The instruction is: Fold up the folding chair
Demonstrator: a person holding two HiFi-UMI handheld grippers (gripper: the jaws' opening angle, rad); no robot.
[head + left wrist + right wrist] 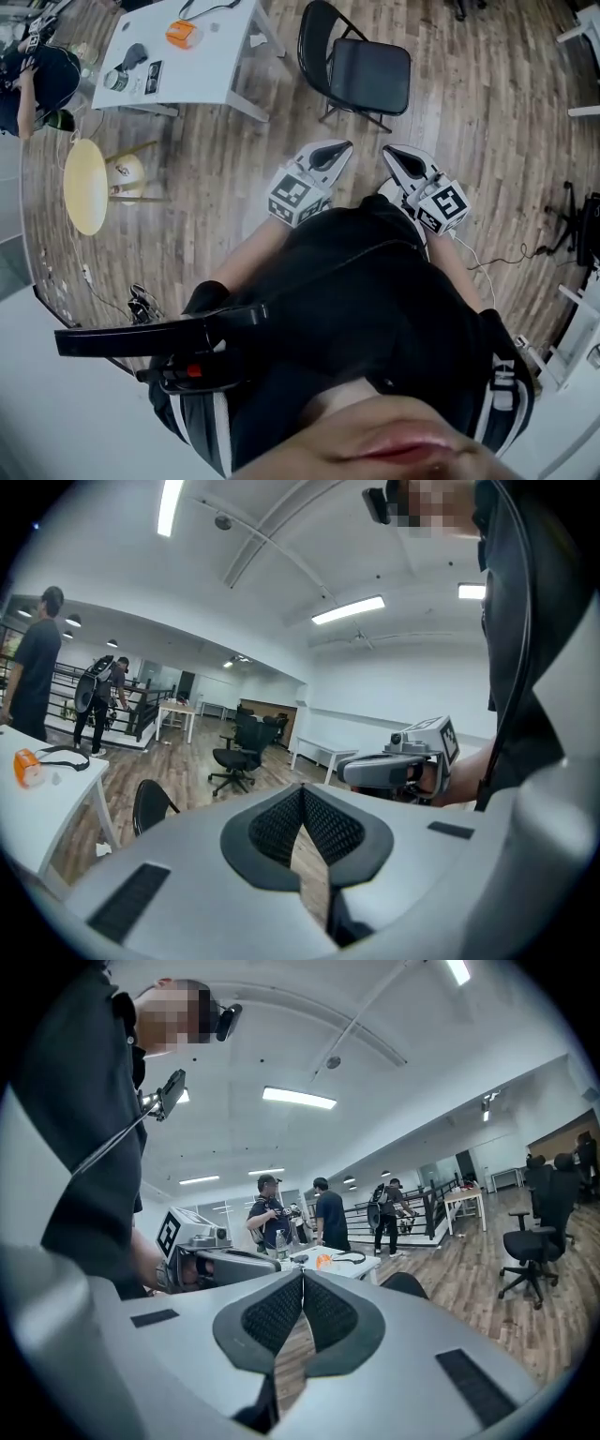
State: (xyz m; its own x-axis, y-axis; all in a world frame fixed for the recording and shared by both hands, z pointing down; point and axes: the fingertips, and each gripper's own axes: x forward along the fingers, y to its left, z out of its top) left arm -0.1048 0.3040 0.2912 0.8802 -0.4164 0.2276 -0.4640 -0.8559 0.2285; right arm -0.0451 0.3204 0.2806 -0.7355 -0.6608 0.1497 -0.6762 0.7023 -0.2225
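A black folding chair [356,67] stands unfolded on the wooden floor ahead of me, its seat down; its backrest [150,806] peeks over the left gripper's body, and its top [405,1284] shows in the right gripper view. My left gripper [336,150] and right gripper [394,154] are held side by side close to my body, short of the chair and apart from it. Both are shut with nothing between the pads. Each gripper shows in the other's view: the right gripper [398,766], the left gripper [211,1260].
A white table [202,70] with an orange object [183,35] stands left of the chair. A round yellow stool [86,185] lies further left. Black office chairs [239,752] and several people [328,1215] are across the room. A cable [502,258] runs on the floor at right.
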